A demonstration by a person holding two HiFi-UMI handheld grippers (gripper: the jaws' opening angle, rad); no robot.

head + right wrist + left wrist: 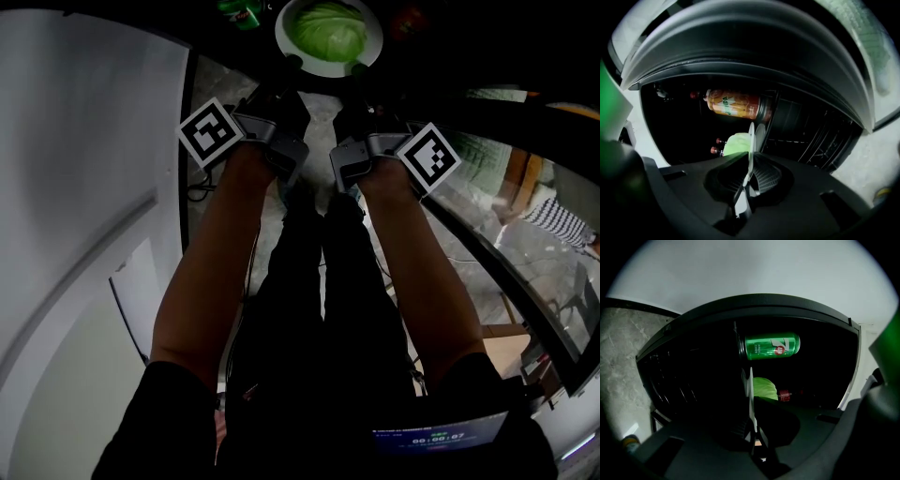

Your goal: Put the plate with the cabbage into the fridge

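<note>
Pinching opposite sides of the plate [319, 68], the left hand-held gripper [291, 66] and the right hand-held gripper [358, 69] are seen stretched out ahead of two bare forearms [211, 272] in the head view. The plate is held at the dark opening of the fridge [693, 376], with the cabbage [330, 28] resting on it. In the left gripper view the white rim is seen edge-on, clamped between the jaws, and the cabbage is seen just past them. The same clamp on the rim is seen in the right gripper view. A green can [771, 346] is seen inside the fridge beyond the left side of the plate, an orange can [736, 105] beyond the right. Whether the plate is touching a shelf cannot be told. Pale stone floor [623, 362] is seen beside the fridge
</note>
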